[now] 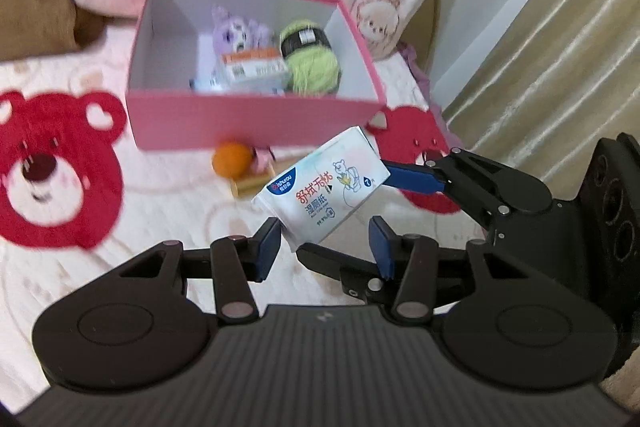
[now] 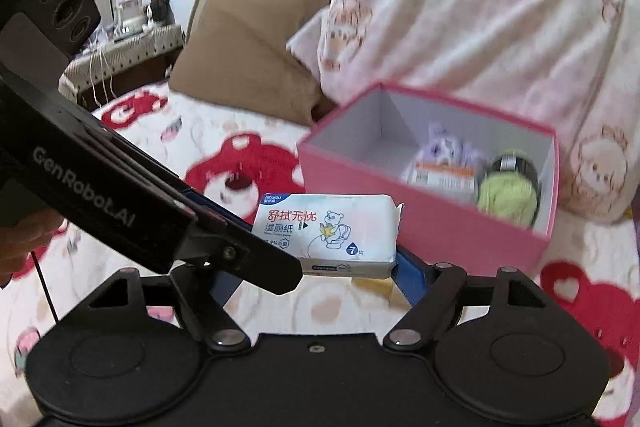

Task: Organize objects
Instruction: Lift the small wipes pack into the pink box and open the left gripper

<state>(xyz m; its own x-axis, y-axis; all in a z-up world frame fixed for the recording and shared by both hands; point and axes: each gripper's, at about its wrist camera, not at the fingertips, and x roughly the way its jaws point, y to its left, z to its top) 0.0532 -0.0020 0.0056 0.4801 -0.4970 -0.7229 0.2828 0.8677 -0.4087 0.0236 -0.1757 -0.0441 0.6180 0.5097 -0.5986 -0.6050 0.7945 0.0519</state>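
Right gripper (image 2: 316, 273): my jaws span the wet-wipe pack (image 2: 334, 233) end to end; the blue pad (image 2: 410, 277) touches its right end, the other pad is hidden behind my left gripper, so a true pinch I cannot confirm.
Left gripper (image 1: 324, 247): my jaws stand partly apart, the pack's lower corner between them; pressing or only close, I cannot tell.
Wet-wipe pack: lifted off the bedspread (image 1: 160, 195), just before the pink box (image 1: 256, 131), not yet inside.
Left on bedspread: orange ball (image 1: 233, 159) and a gold tube (image 1: 250, 183) by the box's front wall.
Pink box contents: purple plush (image 1: 236, 31), green yarn (image 1: 310, 61), a labelled packet (image 1: 254, 65).
Progress, my estimate: about halfway; pack, ball, tube remain.
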